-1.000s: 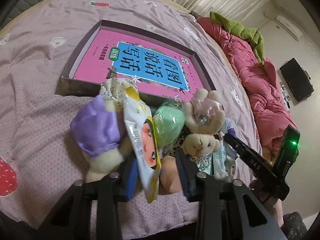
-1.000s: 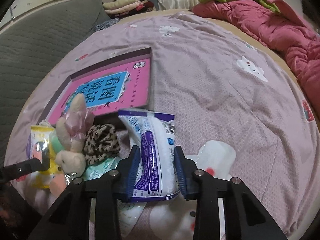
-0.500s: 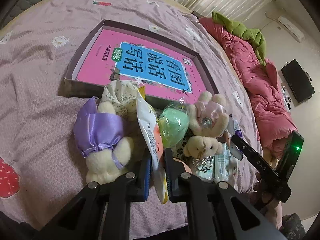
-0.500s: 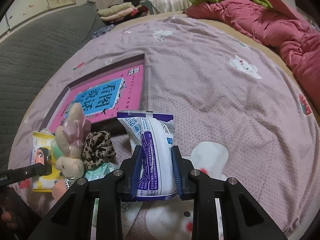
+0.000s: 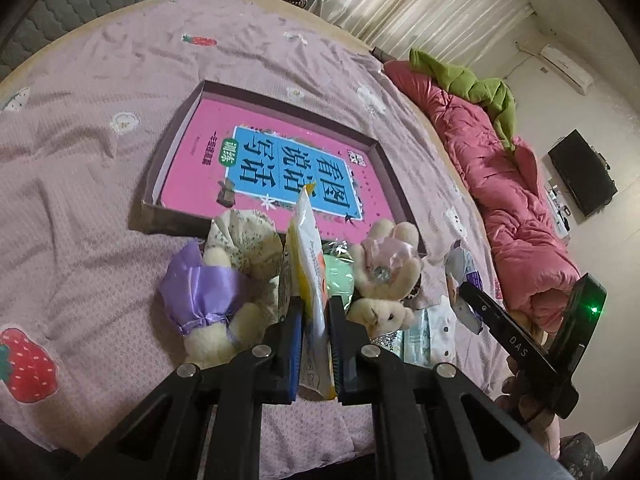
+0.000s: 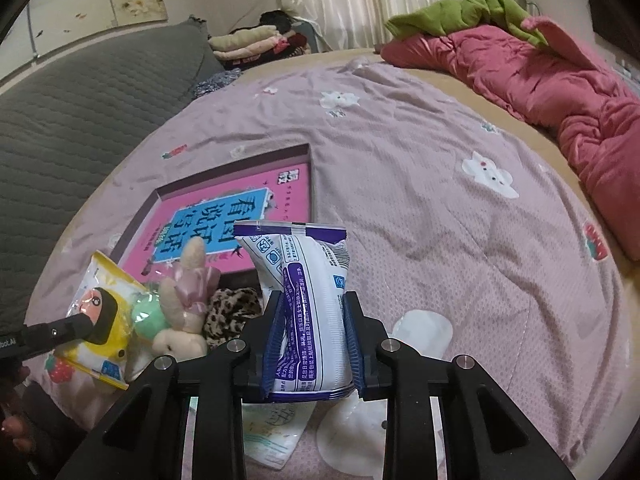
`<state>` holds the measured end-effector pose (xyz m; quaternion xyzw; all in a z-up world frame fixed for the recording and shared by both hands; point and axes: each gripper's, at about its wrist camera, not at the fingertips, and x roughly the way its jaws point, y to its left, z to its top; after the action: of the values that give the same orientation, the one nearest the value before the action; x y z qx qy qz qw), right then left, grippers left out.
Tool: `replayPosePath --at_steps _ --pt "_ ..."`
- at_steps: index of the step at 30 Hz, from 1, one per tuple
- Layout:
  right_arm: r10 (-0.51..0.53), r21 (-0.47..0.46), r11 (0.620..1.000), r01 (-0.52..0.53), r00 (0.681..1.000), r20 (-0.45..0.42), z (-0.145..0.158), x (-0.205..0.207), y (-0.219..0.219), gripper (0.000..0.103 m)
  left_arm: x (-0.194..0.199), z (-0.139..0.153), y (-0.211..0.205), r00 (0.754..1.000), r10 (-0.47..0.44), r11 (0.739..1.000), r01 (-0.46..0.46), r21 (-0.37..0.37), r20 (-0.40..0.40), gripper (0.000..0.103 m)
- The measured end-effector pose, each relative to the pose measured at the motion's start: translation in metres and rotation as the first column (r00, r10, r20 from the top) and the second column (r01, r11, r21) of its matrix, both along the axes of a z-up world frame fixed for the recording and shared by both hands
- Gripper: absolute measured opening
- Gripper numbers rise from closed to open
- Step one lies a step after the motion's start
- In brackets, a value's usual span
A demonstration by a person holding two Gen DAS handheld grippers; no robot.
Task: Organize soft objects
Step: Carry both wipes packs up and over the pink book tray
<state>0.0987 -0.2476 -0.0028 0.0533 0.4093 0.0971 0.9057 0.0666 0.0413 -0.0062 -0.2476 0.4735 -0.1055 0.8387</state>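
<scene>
My left gripper (image 5: pixel 314 312) is shut on a yellow and white cartoon packet (image 5: pixel 310 264), held edge-on above the pile; the same yellow packet (image 6: pixel 100 312) appears in the right wrist view. My right gripper (image 6: pixel 312 312) is shut on a white and purple tissue pack (image 6: pixel 308 280), lifted off the bed. Below lie a purple-dressed plush (image 5: pixel 204 300), a beige bunny plush (image 5: pixel 384 280), a green ball (image 5: pixel 340 276) and a leopard scrunchie (image 6: pixel 228 312). Behind them sits a shallow box (image 5: pixel 168 168) with a pink book (image 5: pixel 272 164) inside.
Everything rests on a mauve bedspread (image 6: pixel 420 128). A pink quilt (image 5: pixel 512 200) with green cloth runs along the right. A grey headboard (image 6: pixel 72 120) stands left. White pads (image 6: pixel 424 328) and flat packets (image 6: pixel 272 432) lie under my right gripper.
The left jaws closed on the yellow packet and lifted it upright. The right gripper rose with the tissue pack squeezed between its pads.
</scene>
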Motion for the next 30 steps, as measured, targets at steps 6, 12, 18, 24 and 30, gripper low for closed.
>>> replayPosePath --at_steps 6,12,18,24,30 --pt "0.006 0.004 1.0 -0.006 1.0 0.026 0.013 -0.003 0.004 0.03 -0.003 0.01 0.002 0.999 0.008 1.0 -0.008 0.001 0.033 0.012" --pt "0.02 0.003 1.0 -0.02 0.999 0.05 0.026 -0.001 0.012 0.03 -0.002 0.021 0.011 0.998 0.029 1.0 -0.029 0.001 0.062 0.012" --pt "0.034 0.01 0.999 -0.035 0.997 0.075 0.039 0.004 0.024 0.03 0.003 0.034 0.021 0.993 0.057 0.998 -0.057 -0.002 0.102 0.012" --pt "0.043 0.004 0.999 -0.044 0.994 0.099 0.048 0.014 0.038 0.03 0.014 0.041 0.031 0.989 0.079 0.997 -0.078 -0.01 0.125 0.012" --pt "0.044 -0.005 0.999 -0.044 0.992 0.115 0.051 0.024 0.046 0.03 0.022 0.041 0.037 0.987 0.091 0.996 -0.09 -0.012 0.136 0.012"
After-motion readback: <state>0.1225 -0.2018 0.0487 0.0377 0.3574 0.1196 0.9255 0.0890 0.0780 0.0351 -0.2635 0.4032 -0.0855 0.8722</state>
